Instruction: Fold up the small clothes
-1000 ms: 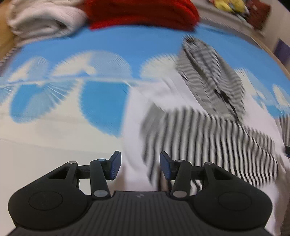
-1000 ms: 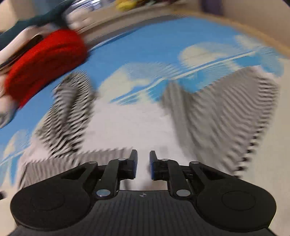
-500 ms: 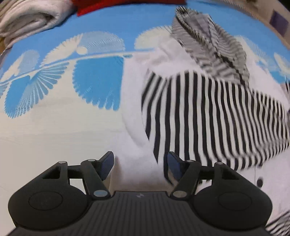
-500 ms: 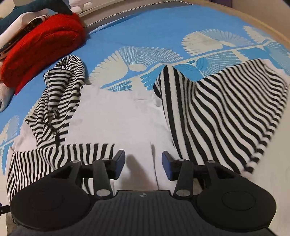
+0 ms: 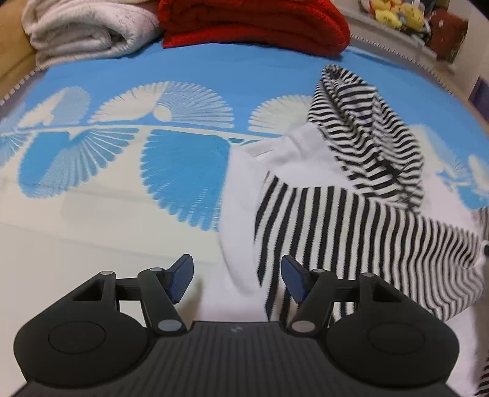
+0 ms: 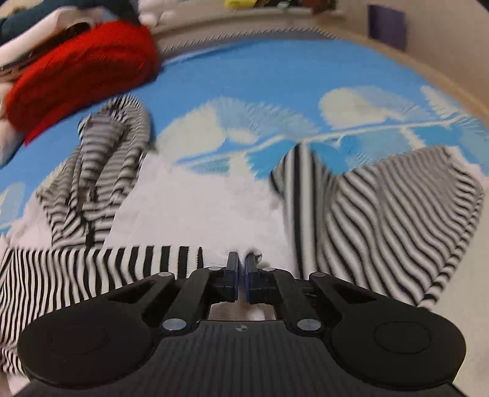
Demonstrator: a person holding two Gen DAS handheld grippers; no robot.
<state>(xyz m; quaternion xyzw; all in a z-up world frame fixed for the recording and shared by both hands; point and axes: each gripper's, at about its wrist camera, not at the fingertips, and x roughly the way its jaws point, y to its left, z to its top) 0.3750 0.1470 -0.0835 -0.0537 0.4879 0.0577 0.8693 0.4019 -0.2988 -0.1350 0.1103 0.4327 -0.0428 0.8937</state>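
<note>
Now right claw (image 6: 241,268) clamped on white hem of hooded top (image 6: 195,207), jaws just closed on cloth. Left claw (image 5: 237,276) apart, top's edge between its fingers, ungripped. Top spread ahead on bed (image 5: 183,79). Soft, light, floppy; best pinched at hem corners.

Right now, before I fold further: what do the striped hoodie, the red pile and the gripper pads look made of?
Striped hoodie: soft knit, likely cotton jersey; matte, limp, ribbed stripes, white body panel. Red pile: thicker fuzzy knit or fleece, matte; can't tell which. Left gripper pads: blue, smooth, probably rubber or plastic, on black matte plastic arms.
</note>
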